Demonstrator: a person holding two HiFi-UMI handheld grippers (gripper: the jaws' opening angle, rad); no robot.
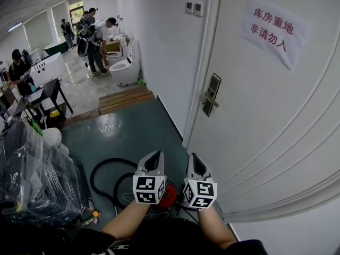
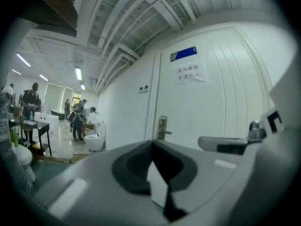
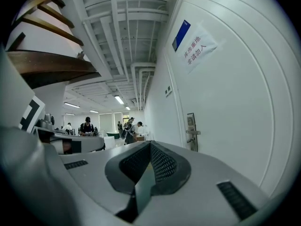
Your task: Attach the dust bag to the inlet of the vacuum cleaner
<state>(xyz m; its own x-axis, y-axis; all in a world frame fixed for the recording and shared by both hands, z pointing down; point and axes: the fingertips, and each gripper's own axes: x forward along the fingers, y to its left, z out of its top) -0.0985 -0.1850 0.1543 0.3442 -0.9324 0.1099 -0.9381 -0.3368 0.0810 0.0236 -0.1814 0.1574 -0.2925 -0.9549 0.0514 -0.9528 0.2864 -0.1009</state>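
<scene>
My left gripper and right gripper are held up side by side at the bottom of the head view, both pointing level toward the white wall and door. Each is shut with nothing between its pads. In the left gripper view the jaws meet at the tip, and the right gripper shows alongside. The right gripper view shows its own jaws closed too. Below the grippers, a red body, perhaps the vacuum cleaner, is mostly hidden, with a black hose looped on the floor. No dust bag is visible.
A white door with a metal handle and a paper sign stands close on the right. Plastic-wrapped goods crowd the left. Farther back are wooden planks, a toilet, a black table and several people.
</scene>
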